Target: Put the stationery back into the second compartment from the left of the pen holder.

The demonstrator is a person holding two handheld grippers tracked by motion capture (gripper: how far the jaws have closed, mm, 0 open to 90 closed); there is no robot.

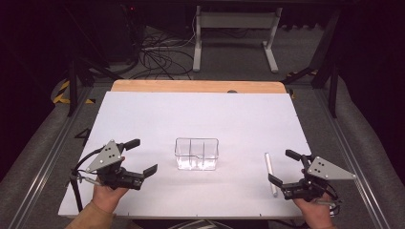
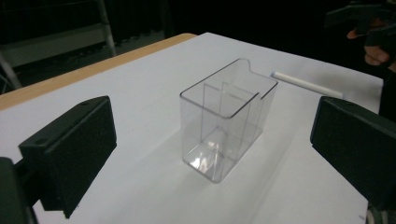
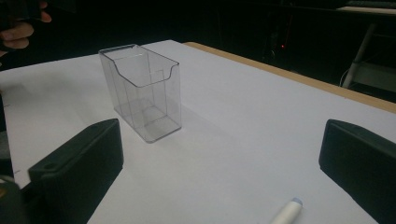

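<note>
Clear plastic, the one divided holder (image 1: 197, 153) stands upright at the middle of your desk (image 1: 143, 114), its compartments empty as far as the pictures show. One white marker (image 1: 270, 173) lies flat at its three o'clock, well apart, just beside your right gripper (image 1: 279, 166). Your left gripper (image 1: 143, 156) waits at nine o'clock. Both sets of fingers are spread wide with nothing between them. By my reading you have hardly begun: the marker is not yet picked up, and lifting it and setting it into the holder is left. Count one holder, one marker, two grippers.
</note>
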